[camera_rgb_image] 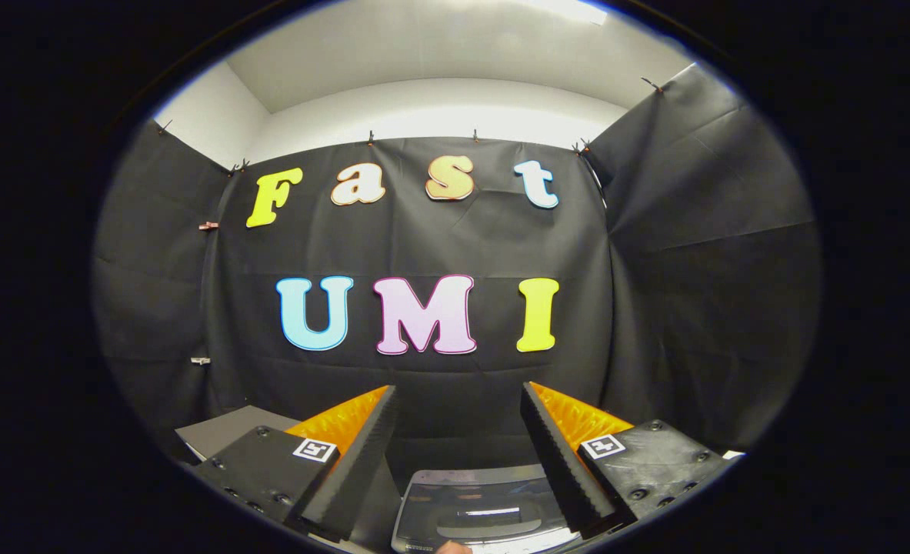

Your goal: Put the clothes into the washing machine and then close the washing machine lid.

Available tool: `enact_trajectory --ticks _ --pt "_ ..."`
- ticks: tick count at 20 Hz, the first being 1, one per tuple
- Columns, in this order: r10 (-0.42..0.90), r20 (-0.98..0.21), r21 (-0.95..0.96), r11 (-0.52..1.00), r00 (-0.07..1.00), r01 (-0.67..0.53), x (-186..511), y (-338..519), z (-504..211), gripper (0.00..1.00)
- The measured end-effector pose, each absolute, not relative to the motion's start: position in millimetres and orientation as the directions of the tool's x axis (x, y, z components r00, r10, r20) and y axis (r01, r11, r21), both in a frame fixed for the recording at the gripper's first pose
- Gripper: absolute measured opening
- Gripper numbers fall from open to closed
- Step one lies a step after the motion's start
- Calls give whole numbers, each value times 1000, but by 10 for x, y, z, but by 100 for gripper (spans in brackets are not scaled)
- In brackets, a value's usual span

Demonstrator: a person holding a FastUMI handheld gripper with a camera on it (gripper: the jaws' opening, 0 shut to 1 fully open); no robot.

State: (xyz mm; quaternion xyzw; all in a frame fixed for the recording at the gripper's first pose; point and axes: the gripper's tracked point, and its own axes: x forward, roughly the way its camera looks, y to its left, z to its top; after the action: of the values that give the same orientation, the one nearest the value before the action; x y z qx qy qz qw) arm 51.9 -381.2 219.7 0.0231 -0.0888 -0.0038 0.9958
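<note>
Hand-held gripper (458, 400) with orange ribbed fingers (347, 419), black serrated pads, black screwed mounts, square tags

Counted in the booth

One grey, glossy-lidded washing machine (474, 512); one gripper (458, 419), two spread black ridged fingers (362, 454), holding nothing.

The fisheye camera rides on the gripper (458, 454) and looks forward along its two orange-backed, black-ribbed fingers (362, 454), which stand apart with nothing between them. It faces the black cloth back wall (424, 246) of the booth nearly level, tilted slightly upward so that the white ceiling (424, 54) shows above the cloth. The wall is some way off. Low between the fingers and just ahead of them, close under the lens, lies the grey translucent lid of the washing machine (474, 508), seen from above at a shallow angle.
</note>
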Motion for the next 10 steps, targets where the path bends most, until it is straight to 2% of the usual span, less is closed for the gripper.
enact_trajectory --ticks 10 --pt "-11 158 38 999 987 5 620 -3858 2167 99"
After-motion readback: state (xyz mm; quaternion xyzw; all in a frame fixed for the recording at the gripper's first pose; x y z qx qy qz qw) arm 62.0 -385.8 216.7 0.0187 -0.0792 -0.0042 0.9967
